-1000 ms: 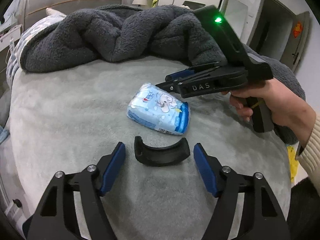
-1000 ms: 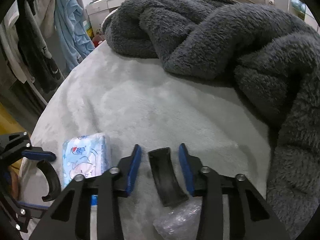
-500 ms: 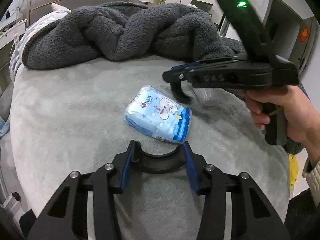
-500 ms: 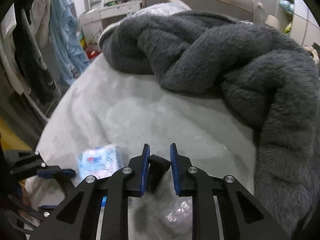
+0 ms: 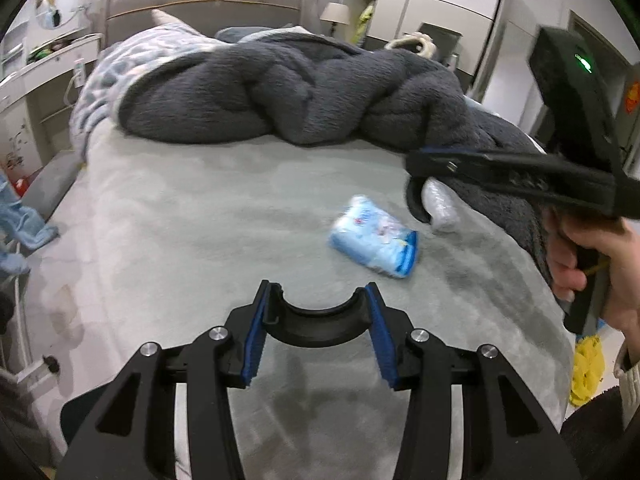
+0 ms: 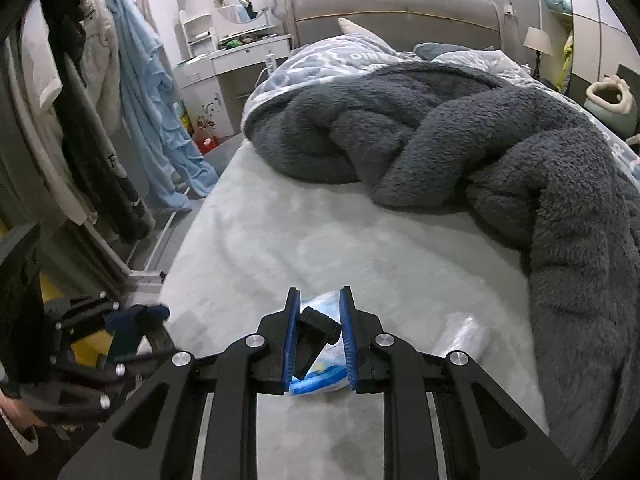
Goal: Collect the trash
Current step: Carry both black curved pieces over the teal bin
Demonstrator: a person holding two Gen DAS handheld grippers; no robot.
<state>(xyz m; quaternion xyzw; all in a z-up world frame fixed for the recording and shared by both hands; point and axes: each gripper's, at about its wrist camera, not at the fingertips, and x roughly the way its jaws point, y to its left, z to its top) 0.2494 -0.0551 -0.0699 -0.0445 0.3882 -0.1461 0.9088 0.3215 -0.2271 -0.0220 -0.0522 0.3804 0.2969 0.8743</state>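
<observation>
Both curved black plastic pieces are already up off the bed, one in each tool, so the pick-up part of this round looks done, though nothing has reached a bin and I see no bin anywhere. The left gripper (image 5: pixel 316 320) has its blue pads clamped on the two ends of a curved black piece (image 5: pixel 316 326), held crosswise like a little bridge above the grey bedspread (image 5: pixel 180 232); its jaws closed in on that piece just now. The right gripper (image 6: pixel 320 340) is squeezed nearly together on the second black piece (image 6: pixel 314 334), which sits tilted between the pads. Left lying on the bed are a blue-and-white tissue pack (image 5: pixel 374 246) out in the open and a crumpled clear plastic wrapper (image 5: pixel 440 208) close against the dark grey fleece blanket (image 5: pixel 304 96); the wrapper surely counts as trash still to gather, the tissue pack I am less sure of. The left camera shows the right tool from the side, with the person's hand (image 5: pixel 584 264) on its grip and the black piece hanging from its tip just beside the wrapper. The right camera alone shows the clothes rack, the dresser with its round mirror, and the left tool blurred at the lower left edge
</observation>
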